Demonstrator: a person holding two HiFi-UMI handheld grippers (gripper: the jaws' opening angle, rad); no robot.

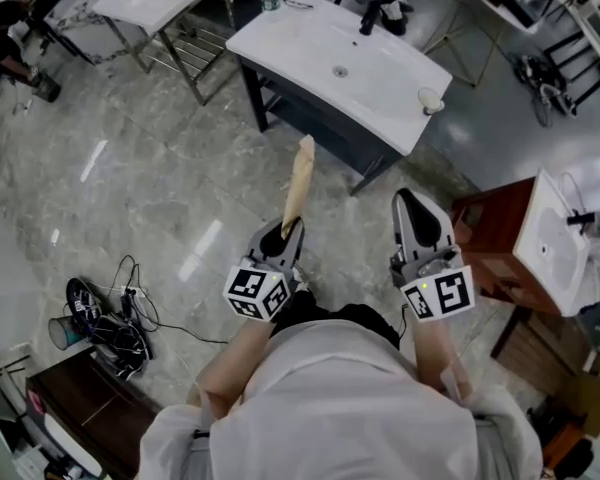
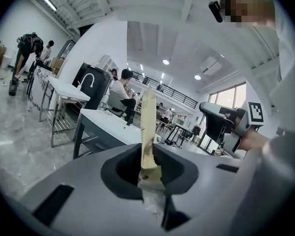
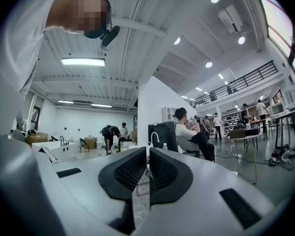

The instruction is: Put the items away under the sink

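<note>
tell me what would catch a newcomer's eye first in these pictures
First, the long tan item standing up from the left gripper, whose fingers are shut on its lower end, at the middle of the head view. Just beyond it stands the white sink on the grey marble floor, while the right gripper, at the lower right, holds nothing.

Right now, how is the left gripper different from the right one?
The left gripper is shut on a long beige stick that pokes out ahead; the right gripper holds nothing. The left gripper's jaws are kept slightly apart by the stick; the right gripper's jaws are closed together. Both are grey with a marker cube, and both point toward the white sink.
</note>
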